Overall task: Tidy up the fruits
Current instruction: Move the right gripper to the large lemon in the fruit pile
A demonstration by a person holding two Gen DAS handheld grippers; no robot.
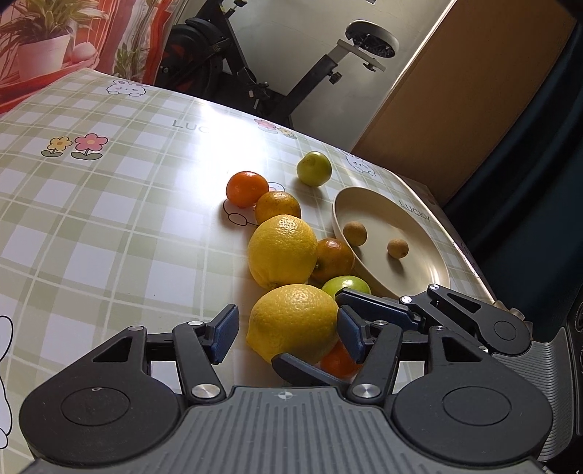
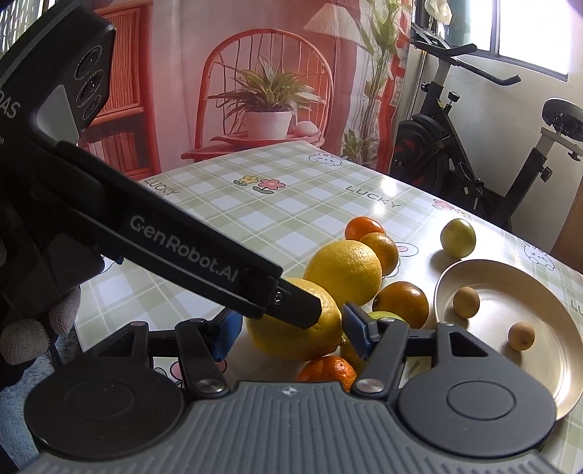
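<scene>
Daylit and fairly bright, from a window at upper right of the right wrist view. Strong white glare across the glossy tablecloth toward the table's far edge, washing out the check pattern. Soft shadows under fruit. Heavy fisheye bending at borders, dark vignetted corners. Sharp at centre, softer near edges.

Glossy tablecloth, pebbly-skinned lemon
</scene>
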